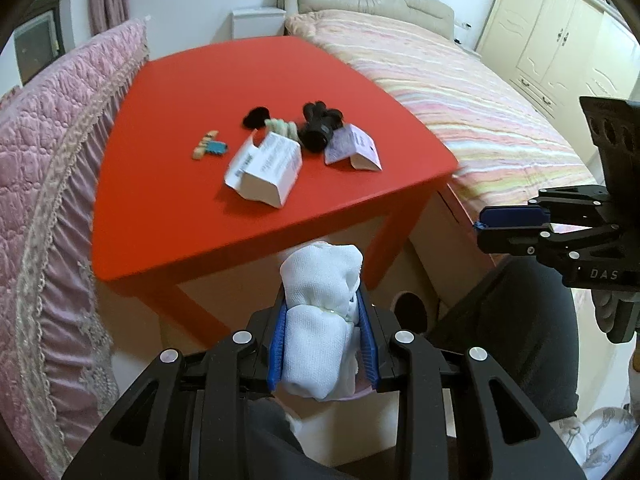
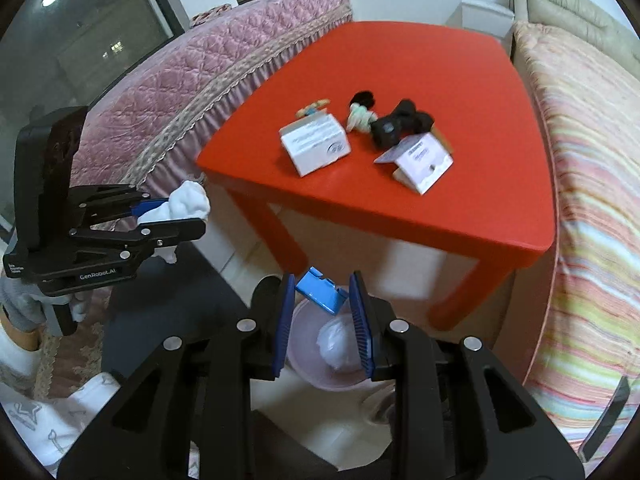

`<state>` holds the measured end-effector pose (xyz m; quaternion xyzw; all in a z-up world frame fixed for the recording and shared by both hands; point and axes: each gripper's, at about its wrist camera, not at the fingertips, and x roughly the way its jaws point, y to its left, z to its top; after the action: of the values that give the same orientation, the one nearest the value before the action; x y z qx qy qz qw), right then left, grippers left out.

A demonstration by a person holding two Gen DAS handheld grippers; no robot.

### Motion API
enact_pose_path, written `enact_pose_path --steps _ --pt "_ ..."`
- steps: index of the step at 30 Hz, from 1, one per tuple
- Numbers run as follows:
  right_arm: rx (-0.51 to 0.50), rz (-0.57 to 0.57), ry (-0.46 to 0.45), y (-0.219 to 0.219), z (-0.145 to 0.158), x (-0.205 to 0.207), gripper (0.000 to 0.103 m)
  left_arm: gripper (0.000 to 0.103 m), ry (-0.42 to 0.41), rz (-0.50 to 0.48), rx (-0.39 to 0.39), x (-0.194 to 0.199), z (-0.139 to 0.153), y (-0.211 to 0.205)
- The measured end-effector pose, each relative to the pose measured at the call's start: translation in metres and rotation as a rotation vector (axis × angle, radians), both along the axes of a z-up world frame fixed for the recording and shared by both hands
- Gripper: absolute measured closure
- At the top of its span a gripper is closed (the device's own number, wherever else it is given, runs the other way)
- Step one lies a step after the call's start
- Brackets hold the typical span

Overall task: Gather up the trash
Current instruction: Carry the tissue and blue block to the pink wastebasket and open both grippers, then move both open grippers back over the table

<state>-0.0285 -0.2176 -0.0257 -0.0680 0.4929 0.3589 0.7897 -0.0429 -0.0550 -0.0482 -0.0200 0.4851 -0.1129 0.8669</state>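
Our left gripper point(image 1: 325, 334) squeezes a white wad of tissue point(image 1: 320, 320) between its blue pads point(image 1: 277, 354). We hold it in the air, in front of the near edge of the red table point(image 1: 180, 208). Our right gripper point(image 2: 323, 324) has its jaws apart. A small blue packet point(image 2: 320, 290) sits between them, up near the tips. It looks loose and tilted, and we cannot tell if either pad touches it. Right under this gripper is a pink bin point(image 2: 308, 360) on the floor, with a white crumpled ball point(image 2: 338, 344) inside it.

On the red table lie more things. There is a white box point(image 1: 262, 170) with its flap open and a pale purple box point(image 1: 354, 148), near each other. Between them sits a black bumpy thing point(image 1: 320, 124). A green and white roll point(image 1: 282, 126), a small black puff point(image 1: 256, 116) and a little striped wrapper point(image 1: 208, 144) lie behind the white box.

A pink quilted cover point(image 1: 52, 184) is on the left of the table. A bed with a striped blanket point(image 1: 480, 100) is on the right.
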Motion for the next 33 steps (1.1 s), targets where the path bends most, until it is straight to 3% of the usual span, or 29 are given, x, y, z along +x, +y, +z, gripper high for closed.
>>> enact_pose_path --steps 7,9,10,11,12,13,15,16,18,23,33 --pt "0.025 0.010 0.020 -0.001 0.002 -0.004 0.075 0.072 0.000 -0.016 -0.016 -0.003 0.002 -0.004" --pt "0.025 0.017 0.025 -0.001 0.003 -0.006 0.074 0.065 -0.002 -0.026 -0.026 -0.003 0.005 -0.006" --pt "0.024 0.014 0.022 -0.001 0.004 -0.006 0.068 0.060 -0.002 -0.029 -0.030 -0.002 0.005 -0.006" --pt "0.024 0.010 0.020 -0.002 0.003 -0.006 0.047 0.046 -0.005 -0.032 -0.033 -0.002 0.006 -0.007" --pt "0.023 0.002 0.016 -0.002 0.003 -0.005 0.036 0.029 -0.010 -0.026 -0.032 -0.002 0.007 -0.007" --pt "0.021 -0.009 0.010 -0.004 0.004 -0.004 0.028 0.022 -0.014 -0.021 -0.036 -0.002 0.007 -0.005" --pt "0.021 -0.029 0.009 -0.008 0.004 -0.003 0.024 0.017 -0.018 0.000 -0.035 -0.001 0.007 -0.002" --pt "0.022 -0.038 0.005 -0.009 0.005 -0.002 0.015 0.017 -0.017 0.007 -0.035 -0.001 0.007 -0.001" --pt "0.028 -0.050 0.008 -0.012 0.004 0.000 0.013 0.009 -0.024 0.036 -0.040 0.000 0.008 0.004" --pt "0.026 -0.065 0.009 -0.014 0.002 0.003 0.005 0.008 -0.029 0.061 -0.041 0.000 0.010 0.011" --pt "0.030 -0.065 0.012 -0.013 0.002 0.005 0.004 0.008 -0.026 0.074 -0.035 0.002 0.010 0.017"
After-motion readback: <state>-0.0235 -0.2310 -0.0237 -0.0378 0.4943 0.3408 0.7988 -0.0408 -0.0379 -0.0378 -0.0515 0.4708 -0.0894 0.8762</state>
